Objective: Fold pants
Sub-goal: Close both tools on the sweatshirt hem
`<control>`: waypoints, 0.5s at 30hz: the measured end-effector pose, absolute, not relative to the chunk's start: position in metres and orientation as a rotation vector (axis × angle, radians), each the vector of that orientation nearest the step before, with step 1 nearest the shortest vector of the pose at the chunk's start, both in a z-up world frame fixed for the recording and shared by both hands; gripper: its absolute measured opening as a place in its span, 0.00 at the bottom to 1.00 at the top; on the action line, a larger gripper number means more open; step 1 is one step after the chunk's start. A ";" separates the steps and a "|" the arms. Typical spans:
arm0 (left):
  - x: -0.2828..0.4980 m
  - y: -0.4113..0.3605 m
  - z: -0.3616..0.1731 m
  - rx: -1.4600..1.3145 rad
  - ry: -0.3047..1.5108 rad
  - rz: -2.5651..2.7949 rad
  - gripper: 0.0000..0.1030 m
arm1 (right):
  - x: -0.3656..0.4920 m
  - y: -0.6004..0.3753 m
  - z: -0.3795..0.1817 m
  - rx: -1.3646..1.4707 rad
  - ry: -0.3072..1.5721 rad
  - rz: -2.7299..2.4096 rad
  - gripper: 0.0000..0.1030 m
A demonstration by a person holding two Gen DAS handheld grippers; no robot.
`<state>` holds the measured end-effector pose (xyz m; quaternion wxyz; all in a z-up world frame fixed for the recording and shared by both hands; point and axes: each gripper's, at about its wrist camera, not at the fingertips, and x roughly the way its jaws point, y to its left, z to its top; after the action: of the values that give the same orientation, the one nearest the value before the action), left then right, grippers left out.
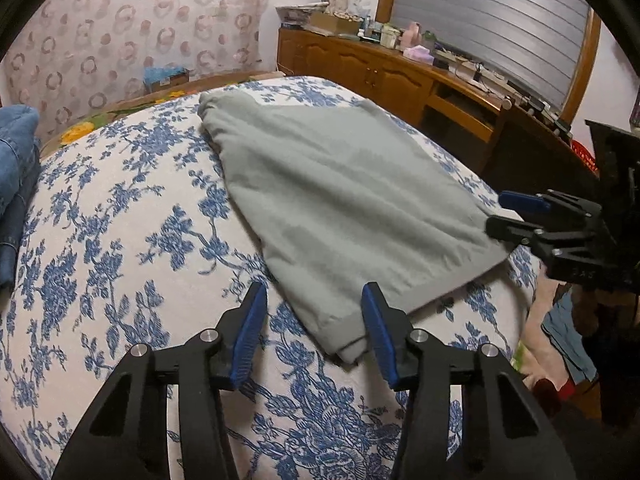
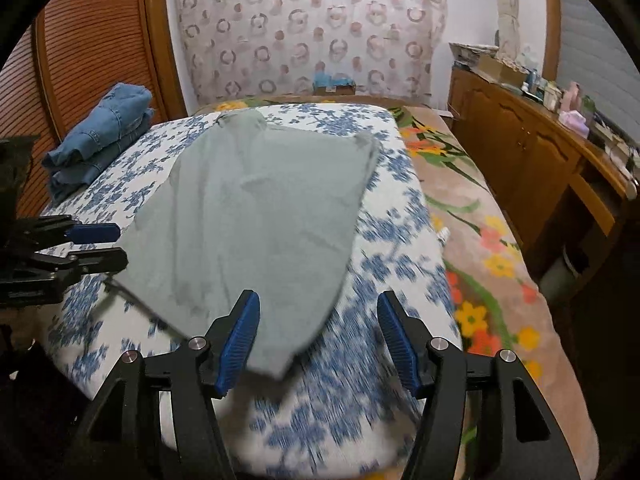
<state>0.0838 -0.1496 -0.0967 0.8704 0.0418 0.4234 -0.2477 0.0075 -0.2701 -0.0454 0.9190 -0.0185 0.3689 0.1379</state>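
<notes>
Bedspread (image 1: 120, 208) w/ blue flowers on white covers the bed, and on it the grey pants (image 1: 340, 200) lie flat, folded to one broad panel, their narrow end toward both grippers. Folded jeans (image 2: 100, 136) sit in a pile at far left edge, well apart from the pants. Wooden cabinet (image 2: 520, 148) stands along the right side. Left gripper (image 1: 314, 320) hangs just above the near corner of the pants, jaws apart, nothing pinched betw. them. Right gripper (image 2: 318, 334) is over the other near corner, jaws also apart, not clamping the cloth.
</notes>
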 end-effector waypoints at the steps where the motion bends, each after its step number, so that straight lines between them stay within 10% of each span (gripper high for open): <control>1: 0.083 -0.149 -0.098 0.085 0.890 -0.521 0.49 | 0.004 -0.272 -0.046 -0.031 0.761 0.286 0.57; 15: 0.072 -0.147 -0.100 0.059 0.896 -0.553 0.45 | -0.004 -0.276 -0.048 0.035 0.789 0.350 0.44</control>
<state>0.0724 -0.1467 -0.0997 0.8640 0.0280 0.4277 -0.2641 -0.0039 -0.2762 -0.0479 0.9082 0.0172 0.3824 0.1695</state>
